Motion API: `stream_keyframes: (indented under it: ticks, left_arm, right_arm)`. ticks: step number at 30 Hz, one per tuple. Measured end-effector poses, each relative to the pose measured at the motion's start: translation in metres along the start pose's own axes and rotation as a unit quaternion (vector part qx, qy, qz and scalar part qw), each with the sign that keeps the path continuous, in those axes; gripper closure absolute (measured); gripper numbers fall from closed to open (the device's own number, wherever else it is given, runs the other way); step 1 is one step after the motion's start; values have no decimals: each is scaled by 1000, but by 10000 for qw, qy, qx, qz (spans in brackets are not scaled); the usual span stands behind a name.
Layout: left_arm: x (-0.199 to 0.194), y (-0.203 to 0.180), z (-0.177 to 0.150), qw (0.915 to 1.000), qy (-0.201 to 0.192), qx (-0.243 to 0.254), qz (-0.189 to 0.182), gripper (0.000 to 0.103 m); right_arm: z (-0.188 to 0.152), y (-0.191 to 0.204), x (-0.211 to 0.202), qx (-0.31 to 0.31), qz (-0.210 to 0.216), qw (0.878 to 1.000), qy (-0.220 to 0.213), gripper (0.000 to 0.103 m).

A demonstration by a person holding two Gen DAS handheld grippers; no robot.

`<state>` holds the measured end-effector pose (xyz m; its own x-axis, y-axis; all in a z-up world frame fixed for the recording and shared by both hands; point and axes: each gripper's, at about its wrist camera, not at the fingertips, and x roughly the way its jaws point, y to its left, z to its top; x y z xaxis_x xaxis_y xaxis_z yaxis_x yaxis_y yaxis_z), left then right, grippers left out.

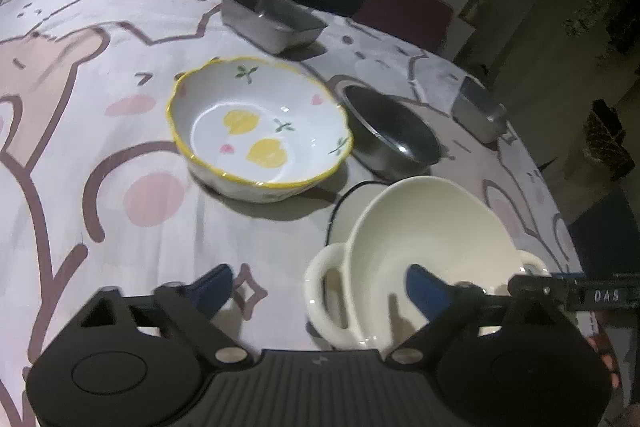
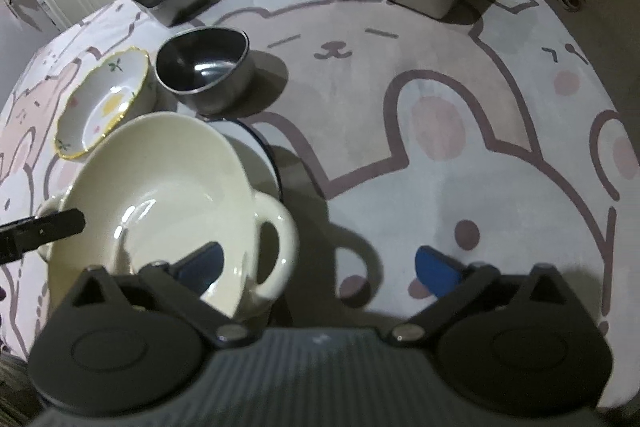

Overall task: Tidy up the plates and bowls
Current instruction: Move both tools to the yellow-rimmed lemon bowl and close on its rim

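Claws both stand wide and hold nothing, your left claw (image 1: 318,287) straddling one loop handle and your right claw (image 2: 320,265) the other, because the cream two-handled ceramic bowl (image 2: 160,179) sits nested on the white dark-rimmed plate (image 2: 256,155) on the counter (image 2: 440,107).

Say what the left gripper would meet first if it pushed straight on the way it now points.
Most likely the cream two-handled bowl: the open left gripper already straddles its near handle, one jaw inside the bowl. Depth is uncertain.
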<state>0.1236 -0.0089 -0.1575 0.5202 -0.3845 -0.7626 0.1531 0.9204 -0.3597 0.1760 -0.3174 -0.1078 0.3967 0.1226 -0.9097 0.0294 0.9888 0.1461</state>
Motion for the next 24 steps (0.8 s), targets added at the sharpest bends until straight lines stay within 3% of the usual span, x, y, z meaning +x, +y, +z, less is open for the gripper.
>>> stream_keyframes:
  ticks: [7,14,20,22,24]
  left_arm:
    - [-29,-5,14,9998,-187,93,-35,0]
    - [-73,-13,62,9966,-589,554,156,0]
    - [-86,-1,103,9936,-797,733,337,2]
    - [-81,8,116,9941,-785,677,323,5]
    - [-70,20,127,9958,-669,548,308,15]
  right_arm:
    - [10,10,-29,14,237,9977,-636,0]
    - [44,36,-58,77,1060,9859,-1291,0]
    - [85,70,-56,172,1613,9783,-1289,0]
    - [98,80,-48,264,1863,9750,-1183,4]
    - [107,86,-35,388,2047,9731,-986,14]
